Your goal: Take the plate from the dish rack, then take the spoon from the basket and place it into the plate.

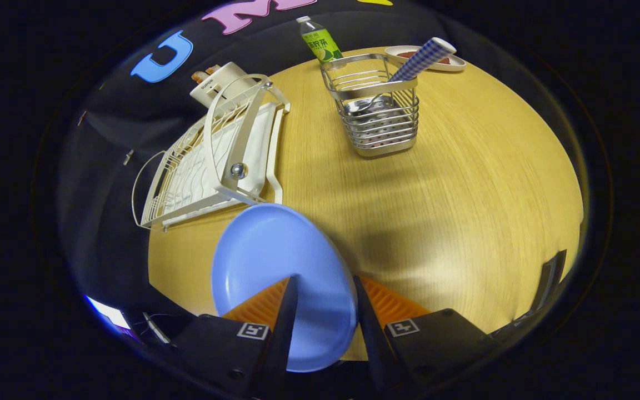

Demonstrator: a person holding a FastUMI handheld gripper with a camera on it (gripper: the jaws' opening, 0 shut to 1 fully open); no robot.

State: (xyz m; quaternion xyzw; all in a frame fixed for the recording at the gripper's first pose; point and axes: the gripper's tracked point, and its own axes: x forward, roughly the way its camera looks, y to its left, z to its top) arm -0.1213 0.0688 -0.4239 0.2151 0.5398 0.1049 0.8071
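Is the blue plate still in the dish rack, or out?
Out: the blue plate is held between the gripper jaws over the table; the dish rack stands beyond.

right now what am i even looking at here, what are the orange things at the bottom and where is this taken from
The camera rides on a hand-held gripper and looks forward along its two fingers; those are the orange and black parts at the bottom. A blue plate sits between the fingers, which seem to be closed on its rim, holding it above a round wooden table. Beyond the fingers stands a white dish rack, with a white appliance behind it. Farther on is a metal wire basket with a spoon with a checked handle sticking out. Behind the basket are a green-labelled bottle and a small dish.
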